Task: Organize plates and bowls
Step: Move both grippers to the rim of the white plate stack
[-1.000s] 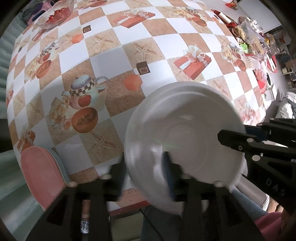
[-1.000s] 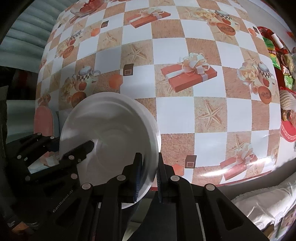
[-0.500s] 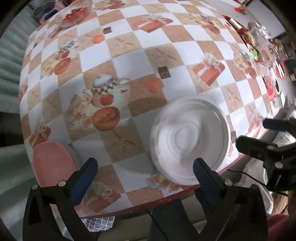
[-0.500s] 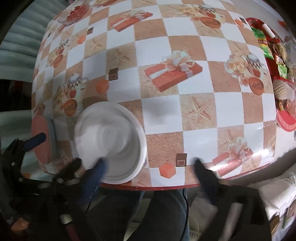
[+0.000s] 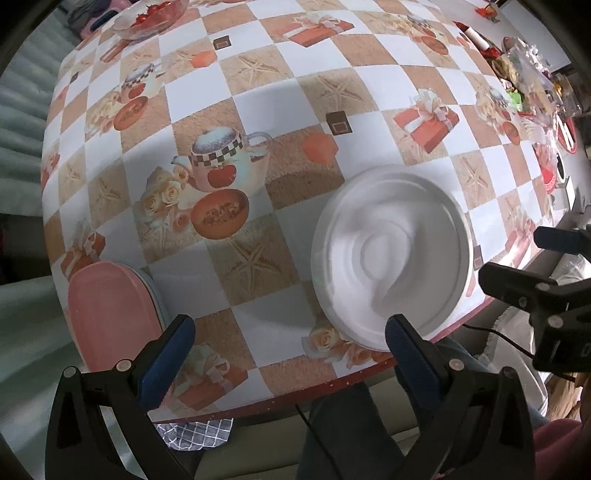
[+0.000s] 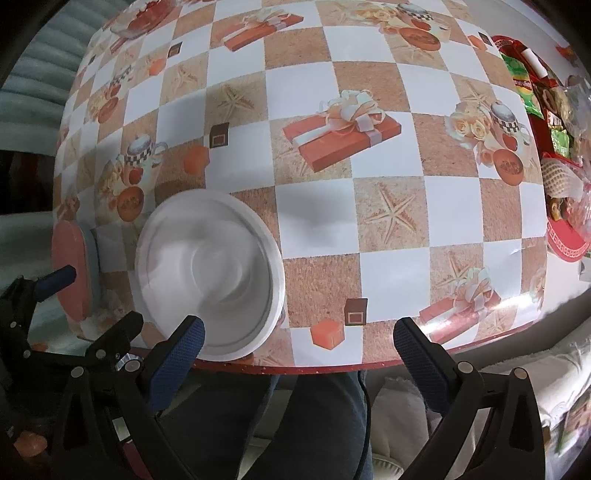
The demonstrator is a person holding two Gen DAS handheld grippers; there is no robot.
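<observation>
a second ago both grippers were clamped on the rim of the white plate, holding it tilted above the table; now the plate lies flat near the table's front edge, blurred in both views, and neither gripper touches it. the left gripper stands with its jaws spread as wide as they go, nothing between the blue pads; its right pad overlaps the plate's near rim in the left view, but above it rather than gripping it. the right gripper is likewise fully spread and holds nothing, where a second ago its pads were pinched together on the rim; its left pad sits over the plate's near edge in the right view. both cameras now look down from higher, so the table's red front edge and the person's legs in dark trousers show below it. a pink plate rests on a pale one at the table's left corner, well apart from the white plate, as before. a glass bowl with red contents sits at the far left corner, and packets and a red tray crowd the right end of the table. the tablecloth is printed with gift boxes, starfish, teapots and melons. the writing on the right gripper's body, seen at the right edge of the left view, is too cut off to read, and the packet labels are too small to make out.
</observation>
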